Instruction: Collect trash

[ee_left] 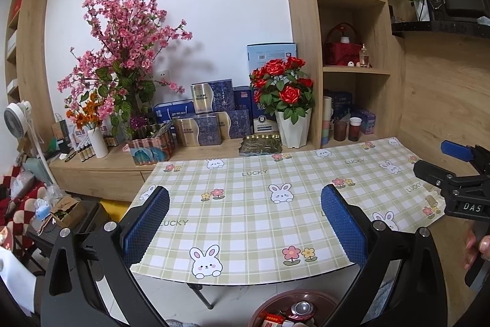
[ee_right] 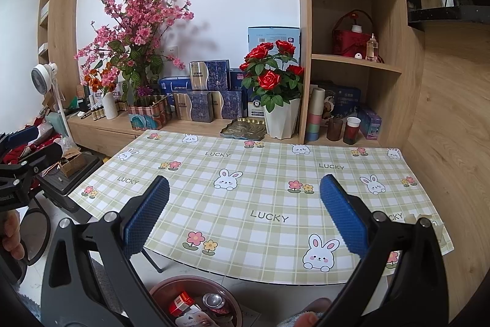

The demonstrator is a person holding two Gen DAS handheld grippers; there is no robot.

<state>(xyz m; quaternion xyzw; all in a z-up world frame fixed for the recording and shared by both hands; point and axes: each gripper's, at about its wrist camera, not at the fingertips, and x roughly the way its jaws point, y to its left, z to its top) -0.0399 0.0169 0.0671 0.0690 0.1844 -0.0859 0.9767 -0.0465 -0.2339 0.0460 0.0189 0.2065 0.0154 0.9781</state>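
While both grippers gape, trash bin sits below.

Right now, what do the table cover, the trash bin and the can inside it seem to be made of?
Table cover: probably smooth vinyl or oilcloth, lying flat, printed. Trash bin: looks like translucent reddish-brown plastic. Can: metal, probably aluminium; its end is shiny and silver.

Folding table: top covered by a green-and-white checked cloth printed with rabbits, flowers and "LUCKY"; a small pale scrap lies near its right edge.

Floor: pale tile; a round reddish bin stands just below the table's near edge, holding a can and a red packet.

Wooden counter behind the table: white pot of red roses, ornate tray, blue boxes, white vase.
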